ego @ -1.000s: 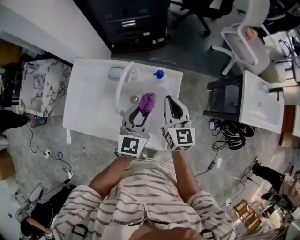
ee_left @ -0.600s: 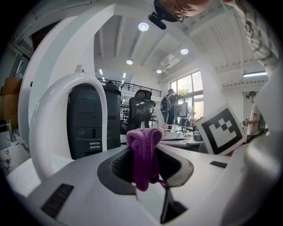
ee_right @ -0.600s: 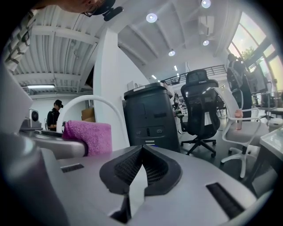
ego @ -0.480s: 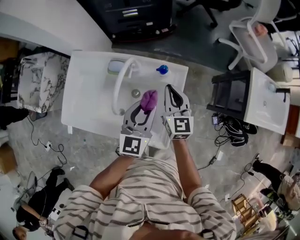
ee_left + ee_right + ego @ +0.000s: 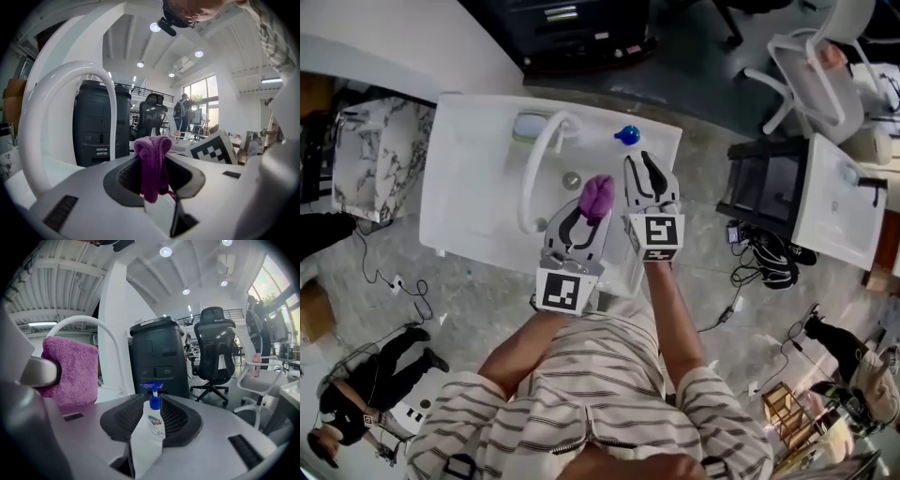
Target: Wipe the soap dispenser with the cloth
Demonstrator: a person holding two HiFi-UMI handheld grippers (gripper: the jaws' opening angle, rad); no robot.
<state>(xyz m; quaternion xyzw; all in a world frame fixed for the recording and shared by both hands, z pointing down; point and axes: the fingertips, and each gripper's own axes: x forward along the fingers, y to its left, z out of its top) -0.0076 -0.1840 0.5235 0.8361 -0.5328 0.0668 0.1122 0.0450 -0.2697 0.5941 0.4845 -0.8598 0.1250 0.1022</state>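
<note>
Left gripper (image 5: pixel 153 172) jaws clamped on bunched purple cloth (image 5: pixel 151 149); white faucet arch (image 5: pixel 33 123) at left, black cabinet (image 5: pixel 96 126) behind it.

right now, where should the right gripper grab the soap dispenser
Grip the soap dispenser by its white body below the blue pump, level from the near side: it stands upright, and the pump may sink. The right gripper, jaws just opening, lines up on it without pressing it.

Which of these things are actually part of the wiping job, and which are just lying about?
Job: purple cloth, clamped in the left gripper; soap dispenser with blue pump, on the rim of the sink.
Just about: white arched tap; black cabinet; black office chair.
</note>
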